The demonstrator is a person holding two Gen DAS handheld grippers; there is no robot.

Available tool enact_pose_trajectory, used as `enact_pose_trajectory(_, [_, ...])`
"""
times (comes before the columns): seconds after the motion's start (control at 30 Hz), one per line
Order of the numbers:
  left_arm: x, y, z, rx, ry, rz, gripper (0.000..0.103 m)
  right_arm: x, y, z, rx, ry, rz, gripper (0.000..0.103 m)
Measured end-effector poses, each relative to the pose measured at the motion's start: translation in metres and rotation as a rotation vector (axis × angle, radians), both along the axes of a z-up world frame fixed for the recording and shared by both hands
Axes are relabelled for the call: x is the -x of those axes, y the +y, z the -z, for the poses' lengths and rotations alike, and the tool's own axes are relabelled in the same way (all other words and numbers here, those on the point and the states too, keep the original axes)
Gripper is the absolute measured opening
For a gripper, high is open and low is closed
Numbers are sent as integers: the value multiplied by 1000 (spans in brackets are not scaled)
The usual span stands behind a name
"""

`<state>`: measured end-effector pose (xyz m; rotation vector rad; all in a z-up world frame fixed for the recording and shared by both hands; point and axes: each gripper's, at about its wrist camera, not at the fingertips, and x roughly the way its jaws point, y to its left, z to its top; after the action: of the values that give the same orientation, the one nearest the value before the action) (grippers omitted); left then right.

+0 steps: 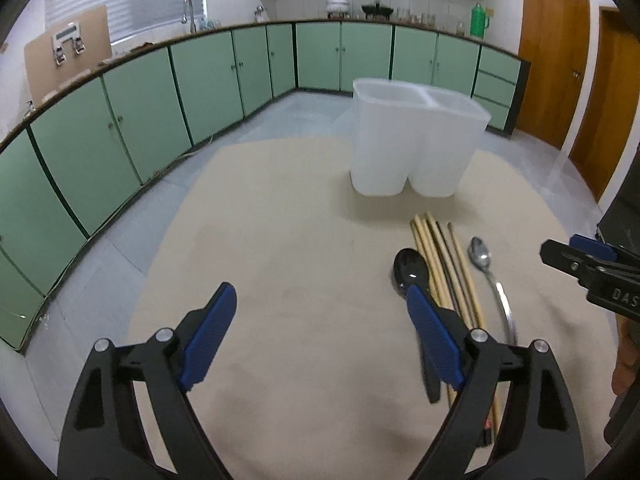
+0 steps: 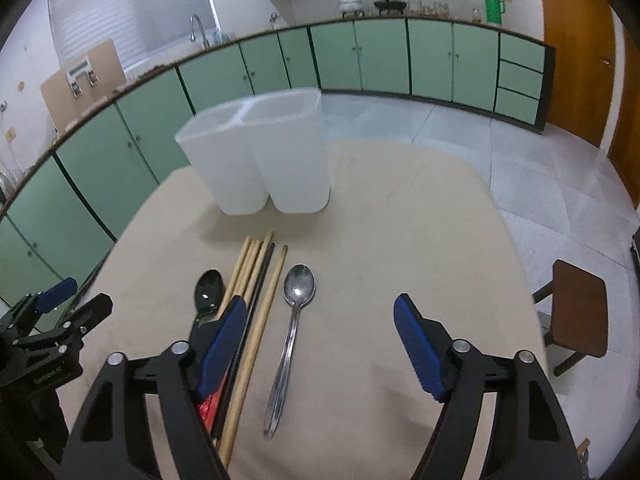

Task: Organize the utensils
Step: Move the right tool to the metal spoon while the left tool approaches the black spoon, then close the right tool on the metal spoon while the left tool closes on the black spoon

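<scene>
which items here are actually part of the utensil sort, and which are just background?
Part of the job:
- white two-compartment holder
- wooden chopsticks
- black spoon
- metal spoon
- left gripper and right gripper, both open, holding nothing

Just lying about:
- wooden stool
- green flask on the counter
- pots by the wall
- faucet

Only legible lettering: white capitals "DAS", cut off by the frame edge, on the black body of the right gripper (image 1: 576, 258) seen from the left wrist. Print on the left gripper (image 2: 76, 300) too blurred to read.
</scene>
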<state>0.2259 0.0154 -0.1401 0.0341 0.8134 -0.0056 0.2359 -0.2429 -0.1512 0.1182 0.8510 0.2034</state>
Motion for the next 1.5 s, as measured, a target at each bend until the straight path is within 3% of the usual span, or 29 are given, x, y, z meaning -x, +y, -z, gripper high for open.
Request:
enact_pose_trajectory(0.23, [-17, -2, 23, 6, 53, 5, 85, -28, 15, 30, 11, 80, -47, 62])
enact_pose_trajectory(0.5, [-22, -5, 29, 24, 74, 30, 85, -40, 23, 48, 32, 122, -54, 49])
enact_pose_trajectory(0.63, [-23, -17, 33, 35, 83, 65, 85, -41, 27, 48, 35, 112, -73, 28])
enact_pose_trajectory(1.07, [-46, -51, 71, -26, 181, 104, 87, -34, 8, 43, 15, 122, -71, 28])
enact_pose_trajectory(1.5, [-60, -36, 73, -28, 175, 31, 88, -33, 17, 48, 45, 102, -82, 28])
